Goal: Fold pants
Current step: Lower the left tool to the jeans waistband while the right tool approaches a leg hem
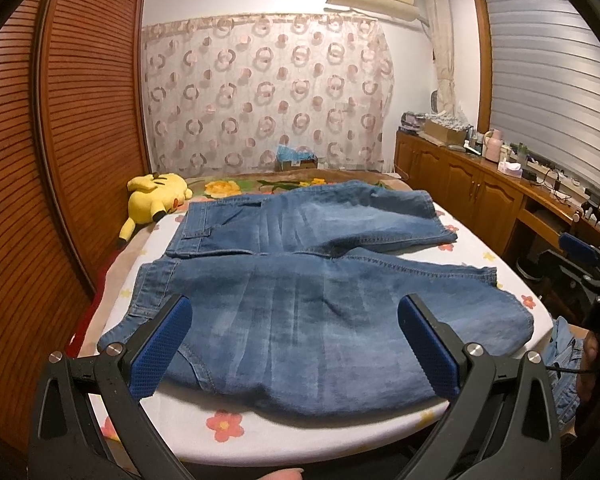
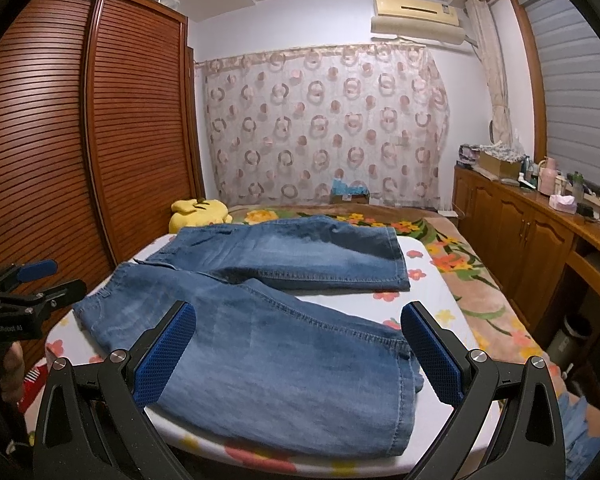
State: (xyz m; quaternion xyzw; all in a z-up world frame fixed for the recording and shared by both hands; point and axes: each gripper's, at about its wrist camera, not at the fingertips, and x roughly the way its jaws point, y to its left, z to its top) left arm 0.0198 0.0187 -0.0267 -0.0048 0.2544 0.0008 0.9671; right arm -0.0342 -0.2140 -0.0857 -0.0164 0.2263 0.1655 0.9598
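on floral-sheeted surface [image 1: 340, 432]: denim pants [image 1: 300, 300] spread flat, legs apart. left tongs [image 1: 296, 344] and right tongs [image 2: 300, 348] (blue pads) both wide open, holding nothing, above near leg.

left: wardrobe [image 1: 60, 140] close | far-left: plush toy [image 1: 156, 200] | right: cabinet [image 2: 532, 236], open floor gap between

A pair of faded blue denim pants [image 1: 300, 276] lies spread flat on a white board with a flower print [image 1: 204, 436], waistband at nine o'clock, both legs running toward three o'clock and parted in a V. The left gripper [image 1: 296, 344] hovers over the near leg, its blue textured pads wide apart and clasping nothing. The right gripper [image 1: 580, 256] shows at three o'clock. A yellow plush toy [image 1: 156, 198] lies at ten o'clock.
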